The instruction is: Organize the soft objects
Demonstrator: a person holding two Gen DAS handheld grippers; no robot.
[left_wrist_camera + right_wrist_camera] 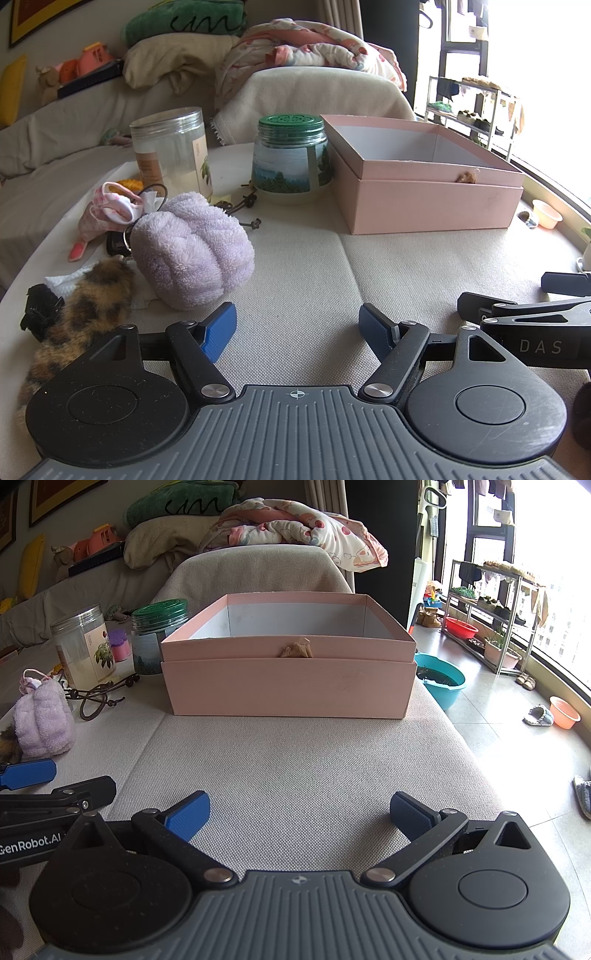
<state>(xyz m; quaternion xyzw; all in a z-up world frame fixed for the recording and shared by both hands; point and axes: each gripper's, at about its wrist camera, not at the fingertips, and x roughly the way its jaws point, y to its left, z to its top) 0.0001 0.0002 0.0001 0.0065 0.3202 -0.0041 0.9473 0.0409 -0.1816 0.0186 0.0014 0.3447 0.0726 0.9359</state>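
Left gripper [297, 326]: hovering low over the beige cushioned surface [303, 266], level and pointing forward, blue fingers spread wide with nothing between them.

Right gripper [299, 812]: lying level just to the right of the left one, facing the pink box [288, 686] squarely, fingers likewise standing wide apart and gripping nothing.

Lilac fluffy towel bundle [192, 251]: sitting on the surface ahead and left of the left gripper, close to its left finger but not touching.

Calico fur toy [85, 314]: lying at the left edge, just beside the towel bundle.

Pink cloth pouch [110, 210]: resting behind the bundle.

Pink box: standing open further back, right of a green-lidded jar [290, 158] and a clear plastic jar [171, 155].
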